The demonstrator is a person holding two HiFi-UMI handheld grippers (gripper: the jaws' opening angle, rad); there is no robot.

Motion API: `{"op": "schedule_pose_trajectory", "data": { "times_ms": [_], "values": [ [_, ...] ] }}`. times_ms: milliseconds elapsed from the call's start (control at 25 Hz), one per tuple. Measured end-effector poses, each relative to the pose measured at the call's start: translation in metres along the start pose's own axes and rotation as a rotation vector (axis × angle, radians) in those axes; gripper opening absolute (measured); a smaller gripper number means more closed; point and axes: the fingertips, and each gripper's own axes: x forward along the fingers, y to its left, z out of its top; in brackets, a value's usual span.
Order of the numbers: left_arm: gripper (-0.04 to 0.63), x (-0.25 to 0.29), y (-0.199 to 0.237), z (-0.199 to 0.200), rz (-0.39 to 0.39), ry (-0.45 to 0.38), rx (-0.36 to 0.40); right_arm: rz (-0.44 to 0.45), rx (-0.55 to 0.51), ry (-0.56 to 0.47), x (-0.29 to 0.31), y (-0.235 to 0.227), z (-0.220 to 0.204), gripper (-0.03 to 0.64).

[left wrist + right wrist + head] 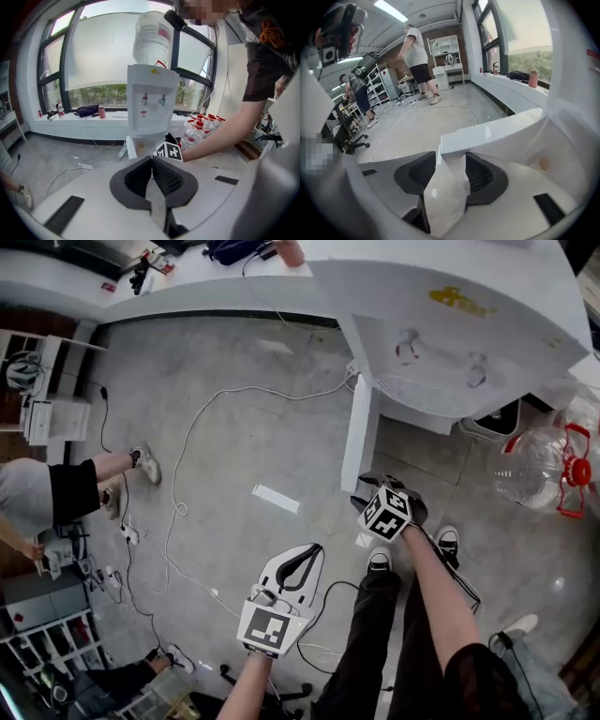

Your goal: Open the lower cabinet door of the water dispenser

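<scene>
At the far left of the head view, a person point(56, 491) in black shorts stands on the grey floor, with a white cable point(197, 418) running across it. The left tool point(309, 554) is at lower centre. In the left gripper view, the left tool point(152, 161) has its jaws closed tip to tip with nothing between them. Its cube carries black-and-white square markers only, with no readable text. The lower cabinet door point(359, 437) stands swung out from the dispenser front and appears edge-on in the head view. The right tool point(375, 488) is at the door's outer end. In the right gripper view, the right tool point(451, 157) has its jaws wide apart. The door point(497, 133) lies directly ahead of the gap, and the pads are not pressing on it. The water dispenser point(450, 324) stands to the right against the window-side counter point(216, 282). It is white, has two taps, and bears a yellow logo point(457, 301) too small to read. In the left gripper view, the inverted bottle point(151, 40) on top carries a red label point(164, 33) that is also unreadable. A clear water bottle point(534, 465) with a red cap lies on the floor at the far right.
</scene>
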Motion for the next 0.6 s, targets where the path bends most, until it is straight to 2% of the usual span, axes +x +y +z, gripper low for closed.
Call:
{"op": "schedule_pose_trajectory", "data": {
  "times_ms": [200,360,600],
  "values": [
    [0.017,-0.024,0.033,-0.02,0.075,0.0,-0.065,0.033,-0.018,-0.006,0.03,0.007,0.037,0.215],
    [0.017,-0.039,0.045,-0.03,0.113,-0.006,-0.114,0.047,-0.044,0.014,0.038,0.01,0.049,0.215],
    [0.018,-0.048,0.046,-0.026,0.11,-0.018,-0.145,0.068,-0.054,0.015,0.013,0.022,0.059,0.215]
  ]
}}
